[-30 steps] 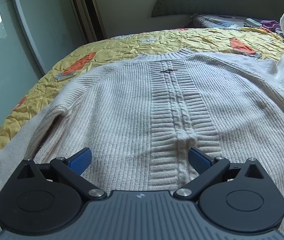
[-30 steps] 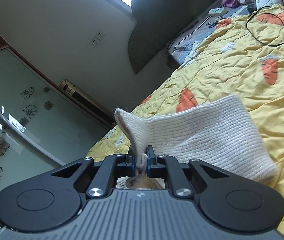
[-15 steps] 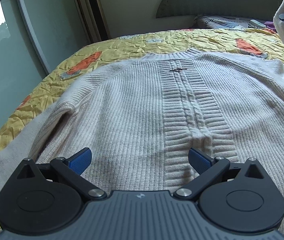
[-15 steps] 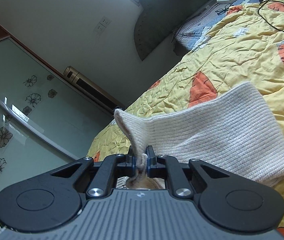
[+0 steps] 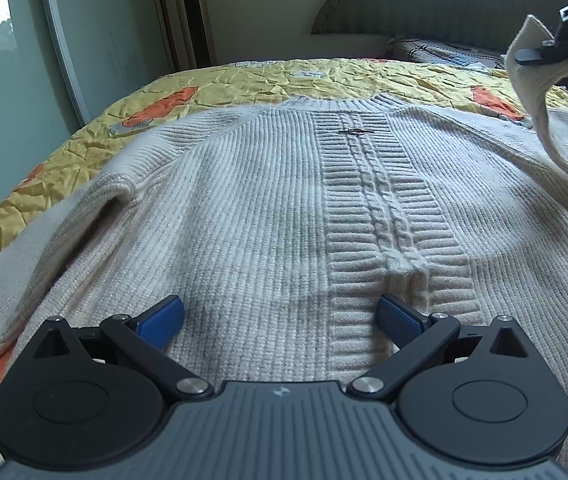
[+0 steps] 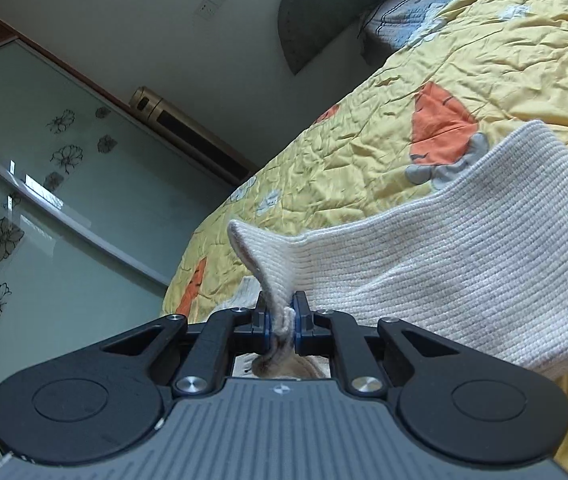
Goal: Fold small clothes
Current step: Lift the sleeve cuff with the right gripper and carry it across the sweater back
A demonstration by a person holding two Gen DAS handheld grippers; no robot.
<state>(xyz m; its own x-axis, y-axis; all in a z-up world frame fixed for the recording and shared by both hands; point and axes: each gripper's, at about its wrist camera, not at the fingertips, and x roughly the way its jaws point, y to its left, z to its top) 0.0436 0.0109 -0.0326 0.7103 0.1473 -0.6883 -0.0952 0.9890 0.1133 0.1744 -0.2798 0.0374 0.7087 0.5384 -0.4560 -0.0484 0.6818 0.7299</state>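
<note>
A cream knitted sweater (image 5: 268, 208) lies flat on the yellow bedspread (image 5: 244, 80), collar at the far end, a cable rib down its middle. My left gripper (image 5: 280, 320) is open and empty, low over the sweater's near hem, blue pads either side of bare knit. My right gripper (image 6: 282, 320) is shut on the sweater's right sleeve (image 6: 444, 272) near the cuff and holds it up off the bed. The lifted sleeve (image 5: 540, 92) and the right gripper also show at the far right of the left wrist view.
The left sleeve (image 5: 12, 264) lies along the bed's left edge. Frosted glass sliding doors (image 6: 44, 200) and a tall air conditioner (image 5: 188, 12) stand beyond the bed. A grey headboard (image 5: 444, 0) and pillows are at the far end.
My right gripper has carried the held sleeve up and toward the sweater's body. My left gripper has shifted slightly left over the hem and stays open.
</note>
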